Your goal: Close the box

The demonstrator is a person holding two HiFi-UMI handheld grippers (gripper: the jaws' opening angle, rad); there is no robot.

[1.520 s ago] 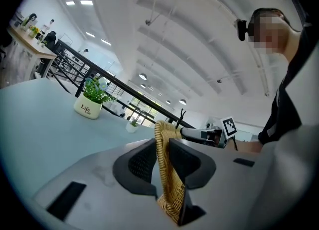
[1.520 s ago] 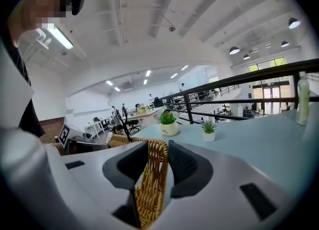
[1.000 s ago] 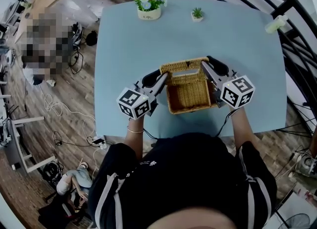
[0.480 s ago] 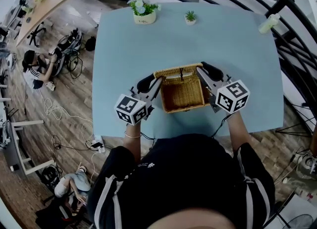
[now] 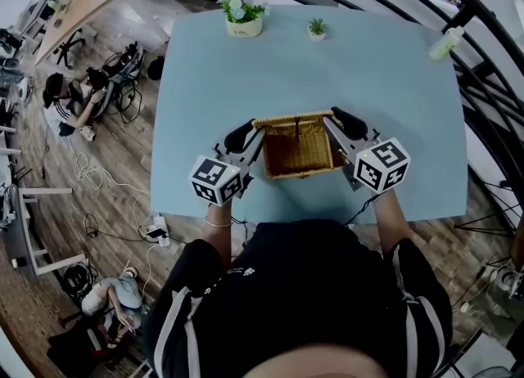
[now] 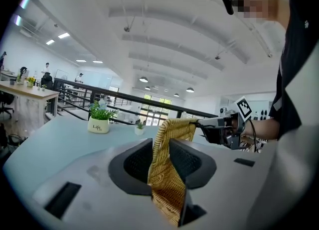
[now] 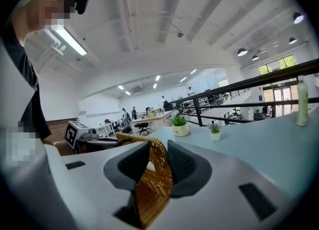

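Indoors, blue table (image 5: 385, 90) on plank floor (image 5: 106, 180) bears box (image 5: 299, 151).

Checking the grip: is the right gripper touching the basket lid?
Touching. In the right gripper view, the jaws of the right gripper press on both sides of the basket lid.

The near middle of the pale blue tabletop (image 5: 385, 82) is filled by a brown woven wicker box (image 5: 299, 151), and its lid (image 5: 293, 119) is stood up at its 12 o'clock side. Wide bare room is left from there to the far edge. That edge is blocked at 11 o'clock by a leafy plant in a white pot (image 5: 240, 18), at 12 o'clock by a tiny potted plant (image 5: 317, 29), and at 2 o'clock by a pale green bottle (image 5: 442, 42). Beyond, black metal railings (image 5: 468, 10) are set from 1 to 3 o'clock.
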